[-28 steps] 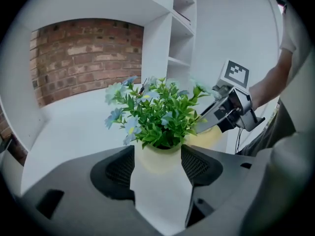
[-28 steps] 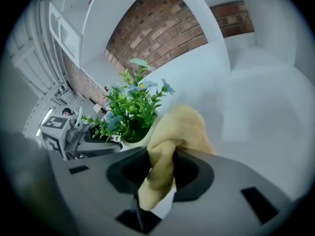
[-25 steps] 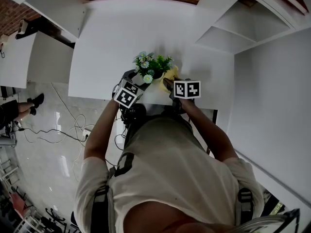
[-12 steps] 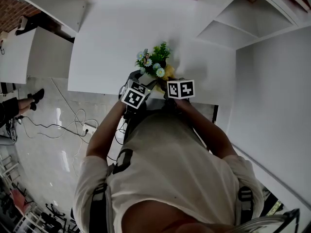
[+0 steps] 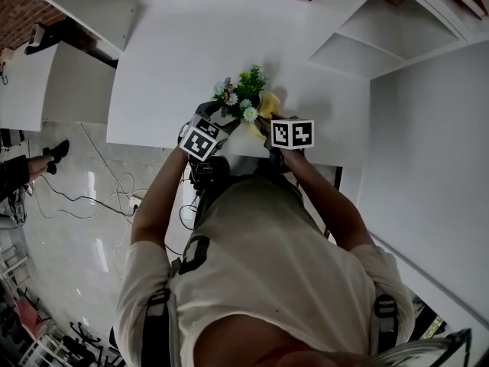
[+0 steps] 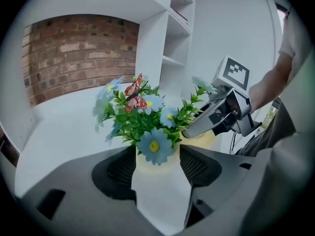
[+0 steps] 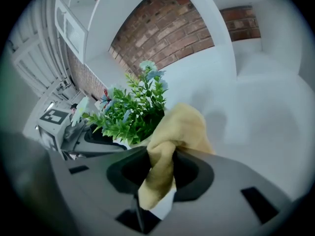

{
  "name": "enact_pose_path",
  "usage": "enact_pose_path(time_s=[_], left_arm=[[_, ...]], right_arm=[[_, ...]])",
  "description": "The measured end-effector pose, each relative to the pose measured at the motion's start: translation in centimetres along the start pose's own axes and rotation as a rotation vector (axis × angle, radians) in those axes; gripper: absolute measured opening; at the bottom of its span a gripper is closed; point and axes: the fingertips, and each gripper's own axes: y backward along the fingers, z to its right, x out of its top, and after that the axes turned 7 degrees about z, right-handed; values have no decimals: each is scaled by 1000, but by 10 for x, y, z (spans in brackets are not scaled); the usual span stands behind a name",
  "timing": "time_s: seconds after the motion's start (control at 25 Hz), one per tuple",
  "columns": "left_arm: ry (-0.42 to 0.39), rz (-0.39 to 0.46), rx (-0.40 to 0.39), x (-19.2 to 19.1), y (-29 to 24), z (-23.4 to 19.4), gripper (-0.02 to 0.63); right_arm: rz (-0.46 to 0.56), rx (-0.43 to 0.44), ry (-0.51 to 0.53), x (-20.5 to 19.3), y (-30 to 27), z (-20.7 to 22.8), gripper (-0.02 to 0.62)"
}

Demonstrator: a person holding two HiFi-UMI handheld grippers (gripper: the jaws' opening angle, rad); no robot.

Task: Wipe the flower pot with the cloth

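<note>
Two sets of jaws are seen closed at centre frame: the left gripper (image 6: 157, 167) is clamped on the sides of the white flower pot (image 6: 160, 193), the right gripper (image 7: 160, 170) pinched on the yellow cloth (image 7: 181, 128), bunched beside the foliage (image 6: 140, 124). Both are angled downward over the table (image 5: 176, 60). Blue flowers (image 6: 154, 146) are carried in the pot.

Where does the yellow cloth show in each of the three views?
Head view: cloth just right of the flowers, above centre.
Left gripper view: right of centre, under the right gripper.
Right gripper view: centre, pinched between its jaws.
Shared landmark: the flowers.
</note>
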Motion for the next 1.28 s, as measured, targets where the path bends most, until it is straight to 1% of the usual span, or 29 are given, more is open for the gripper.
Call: enact_pose_path(time_s=[0.12, 0.16, 0.2, 0.32, 0.44, 0.56, 0.64, 0.68, 0.84, 0.96, 1.04, 1.12, 1.28], left_arm=[[8, 8, 17, -1, -6, 2, 288], [17, 16, 35, -2, -7, 1, 283], [27, 23, 52, -4, -8, 1, 257], [39, 25, 72, -8, -9, 7, 256], [22, -10, 48, -14, -3, 21, 256], [-18, -29, 15, -20, 6, 27, 255], [-54, -33, 25, -21, 10, 20, 256], [-66, -35, 26, -22, 10, 15, 268], [-87, -49, -30, -20, 5, 5, 298], [-111, -70, -40, -20, -5, 0, 298], [-102, -69, -42, -21, -10, 1, 296], [-72, -52, -33, -21, -12, 4, 268], [8, -16, 48, -22, -11, 8, 264]], right_arm=[[-8, 5, 20, -3, -1, -2, 123], [-13, 11, 24, -5, -1, -4, 123], [-19, 17, 28, -7, -1, -6, 123], [-40, 26, 44, -16, -2, -10, 123], [-50, 25, 49, -20, -2, -9, 123], [-46, 28, 41, -17, 0, -6, 123], [-36, 26, 36, -12, 2, -2, 123], [-29, 23, 33, -9, 3, 0, 123], [-13, 14, 35, 4, 4, 9, 123], [-38, 33, 64, 7, 1, 9, 124], [-58, 36, 86, 5, -2, 8, 124], [-67, 33, 94, 1, -4, 8, 124], [-91, 43, 99, -13, -3, 1, 124]])
